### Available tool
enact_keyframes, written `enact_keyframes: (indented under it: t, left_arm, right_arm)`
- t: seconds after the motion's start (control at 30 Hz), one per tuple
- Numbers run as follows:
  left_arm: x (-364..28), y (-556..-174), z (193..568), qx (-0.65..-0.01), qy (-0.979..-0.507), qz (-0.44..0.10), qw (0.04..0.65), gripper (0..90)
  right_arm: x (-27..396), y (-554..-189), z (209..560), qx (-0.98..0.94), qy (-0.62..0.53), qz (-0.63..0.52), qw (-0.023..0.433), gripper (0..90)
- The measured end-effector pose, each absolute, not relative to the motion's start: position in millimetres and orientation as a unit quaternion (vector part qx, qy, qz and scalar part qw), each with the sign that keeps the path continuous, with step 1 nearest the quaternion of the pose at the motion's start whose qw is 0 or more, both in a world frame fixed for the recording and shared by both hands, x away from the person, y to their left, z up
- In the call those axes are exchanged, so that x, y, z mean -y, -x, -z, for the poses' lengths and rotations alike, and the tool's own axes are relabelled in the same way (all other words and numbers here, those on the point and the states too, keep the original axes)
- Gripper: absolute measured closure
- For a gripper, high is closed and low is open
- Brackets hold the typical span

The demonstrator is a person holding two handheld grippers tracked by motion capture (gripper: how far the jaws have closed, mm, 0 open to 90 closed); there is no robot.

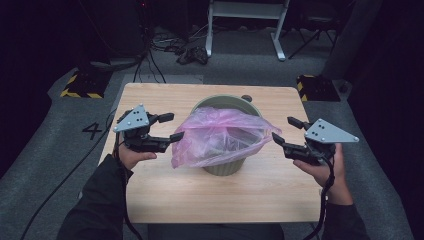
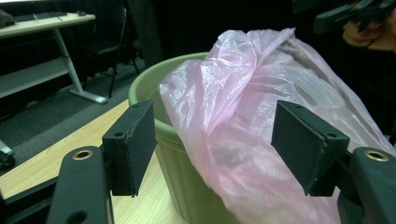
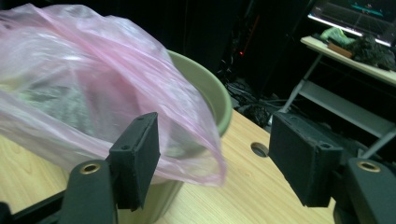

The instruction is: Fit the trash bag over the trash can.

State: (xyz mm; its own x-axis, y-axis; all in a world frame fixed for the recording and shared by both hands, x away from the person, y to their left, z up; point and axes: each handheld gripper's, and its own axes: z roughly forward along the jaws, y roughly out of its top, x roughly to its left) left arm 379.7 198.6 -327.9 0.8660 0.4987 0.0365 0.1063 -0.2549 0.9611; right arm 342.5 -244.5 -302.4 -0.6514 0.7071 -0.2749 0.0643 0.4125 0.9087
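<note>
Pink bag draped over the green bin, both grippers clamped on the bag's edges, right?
Not clamped. The high view shows the left gripper and right gripper open beside the pink bag, gripping nothing. The bag does drape over the green bin.

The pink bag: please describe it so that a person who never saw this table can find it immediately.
On the wooden table stands one green bin near the middle. The pink bag sits in its mouth and spills over the rim toward the person. It is thin, crinkled, see-through plastic, the sole pink thing, lying between the open left gripper and right gripper.
</note>
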Motion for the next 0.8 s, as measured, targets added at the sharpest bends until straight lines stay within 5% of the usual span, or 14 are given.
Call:
enact_keyframes:
  t: [0.53,0.8]
  left_arm:
    - [-156,-413,324,-0.179,-0.828,-0.161,0.507,33.4]
    - [-147,-420,325,-0.174,-0.831,-0.17,0.499,57.9]
  right_arm:
    - [183,-317,317,-0.812,-0.114,-0.5,0.278,26.9]
    - [141,-323,346,-0.844,-0.069,-0.448,0.286,27.7]
